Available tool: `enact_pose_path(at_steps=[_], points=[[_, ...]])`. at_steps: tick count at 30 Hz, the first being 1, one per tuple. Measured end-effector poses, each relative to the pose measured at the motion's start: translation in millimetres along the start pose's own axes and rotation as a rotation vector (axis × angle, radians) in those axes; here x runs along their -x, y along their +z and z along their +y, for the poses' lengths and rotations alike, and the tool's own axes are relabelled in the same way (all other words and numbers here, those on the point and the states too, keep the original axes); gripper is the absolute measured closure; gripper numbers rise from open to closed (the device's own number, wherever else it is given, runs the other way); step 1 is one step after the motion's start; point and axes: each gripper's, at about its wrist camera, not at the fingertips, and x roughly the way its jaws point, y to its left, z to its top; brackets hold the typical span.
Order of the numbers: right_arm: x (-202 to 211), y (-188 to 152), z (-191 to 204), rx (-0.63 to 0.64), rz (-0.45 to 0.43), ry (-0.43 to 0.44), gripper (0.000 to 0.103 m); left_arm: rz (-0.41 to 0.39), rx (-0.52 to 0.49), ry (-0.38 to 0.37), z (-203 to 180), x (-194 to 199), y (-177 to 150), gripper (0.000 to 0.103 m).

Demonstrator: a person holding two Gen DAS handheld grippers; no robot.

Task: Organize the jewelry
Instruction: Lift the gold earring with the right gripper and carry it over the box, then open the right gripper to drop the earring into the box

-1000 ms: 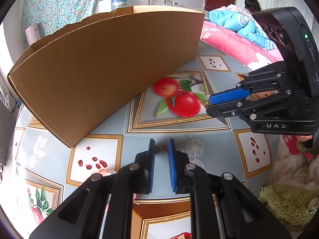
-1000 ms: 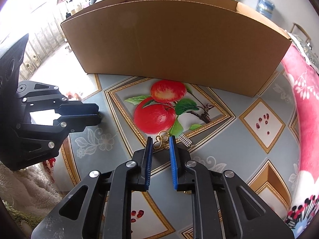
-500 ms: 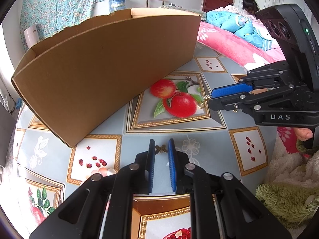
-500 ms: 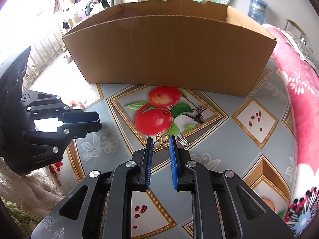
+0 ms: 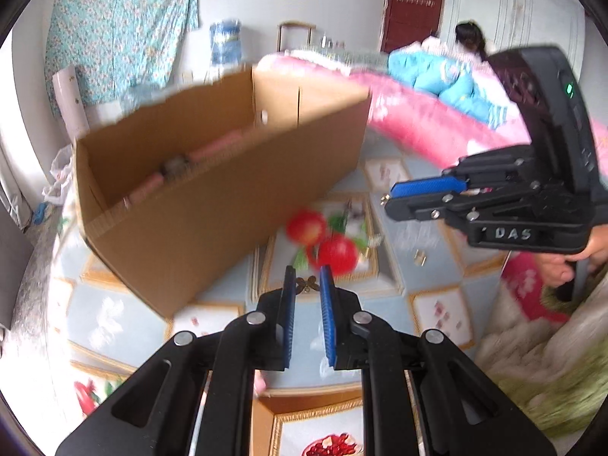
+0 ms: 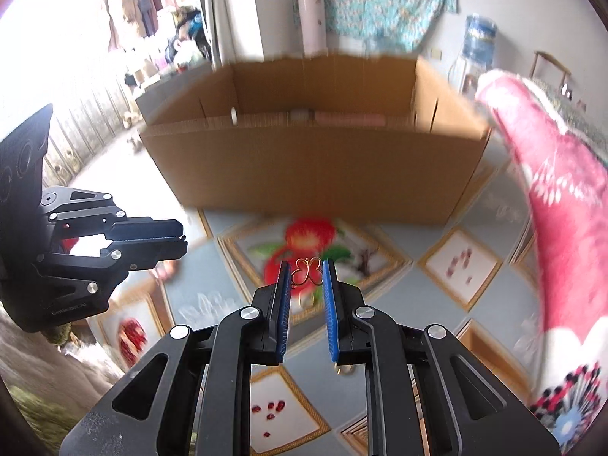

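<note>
While both views are smeared by motion blur, each tool can be seen pinching a small ornament: at the lower centre of the left wrist view the black left gripper with blue pads (image 5: 307,285) is closed on a dark bronze butterfly-shaped trinket (image 5: 307,284), held at the very tips of its pads, and at the lower centre of the right wrist view the black right gripper with blue pads (image 6: 307,271) is clamped on a thin gold wire butterfly charm (image 6: 307,270), likewise at the tips. Behind both, filling the upper middle of each frame, stands an open brown cardboard box (image 6: 315,167) on a pale blue tablecloth printed with red apples and gold-framed squares (image 6: 418,296); blurred pinkish shapes lie inside the box. A few small metallic pieces (image 5: 419,257) rest on the cloth right of centre in the left view. A folded pink quilt (image 6: 558,190) fills the right edge.
</note>
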Motion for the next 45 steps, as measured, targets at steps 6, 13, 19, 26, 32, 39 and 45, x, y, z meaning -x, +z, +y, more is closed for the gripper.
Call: enact_pose_path(at_steps=[6,13,19,26,32,39,45], points=[[38,45,-14,0.033,-0.156,0.042,0.089,-0.132,-0.022,-0.006,9,32,47,0.091],[24,113,-43,0.059,-0.171,0.148,0.089,-0.148,-0.010,-0.008,31,14,100,0.091],[-48,172,-65,0.048,0.066,0.240,0.088,0.081,0.152,-0.081,76,-54,141,0.091],[-129,197,-81,-0.054,0.348,0.255,0.088,0.305,0.323,-0.160,116,-120,167,0.091],[-160,200,-86,-0.090,0.426,0.220,0.085,0.437,0.386,-0.125,133,-164,172,0.091],[-164,205,-93,-0.122,0.396,0.211,0.080,0.481,0.473,-0.105,148,-183,168,0.091],[-138,205,-94,-0.106,0.323,0.182,0.076,0.476,0.479,-0.095,151,-179,170,0.091]])
